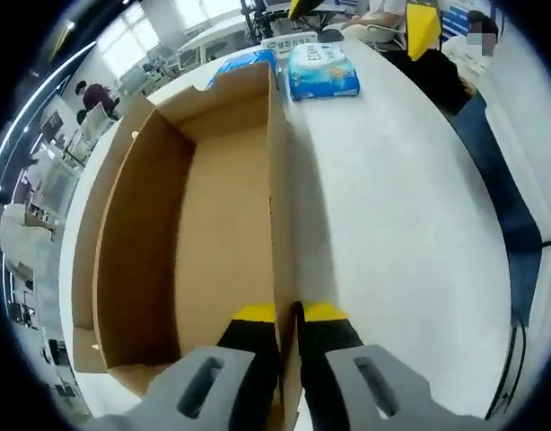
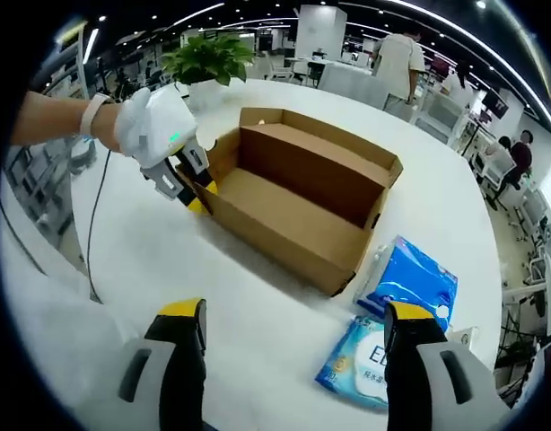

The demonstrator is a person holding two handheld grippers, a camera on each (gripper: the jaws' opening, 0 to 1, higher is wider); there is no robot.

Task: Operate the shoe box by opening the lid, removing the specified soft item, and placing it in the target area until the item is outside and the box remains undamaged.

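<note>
on the white table, the left gripper pinches the empty shoe box wall, the right gripper hovers spread wide, and the wipes pack lies outside, so the removal looks done and releasing the box seems next.

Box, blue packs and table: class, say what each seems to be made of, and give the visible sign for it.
Box: plain brown cardboard, matt, with folded flaps and raw cut edges. Blue packs: probably thin plastic film, since they look glossy and crinkled; the printed one resembles a soft tissue or wipe pack. Table: smooth white top with a faint sheen, perhaps laminate or painted board; the material is unclear.
</note>
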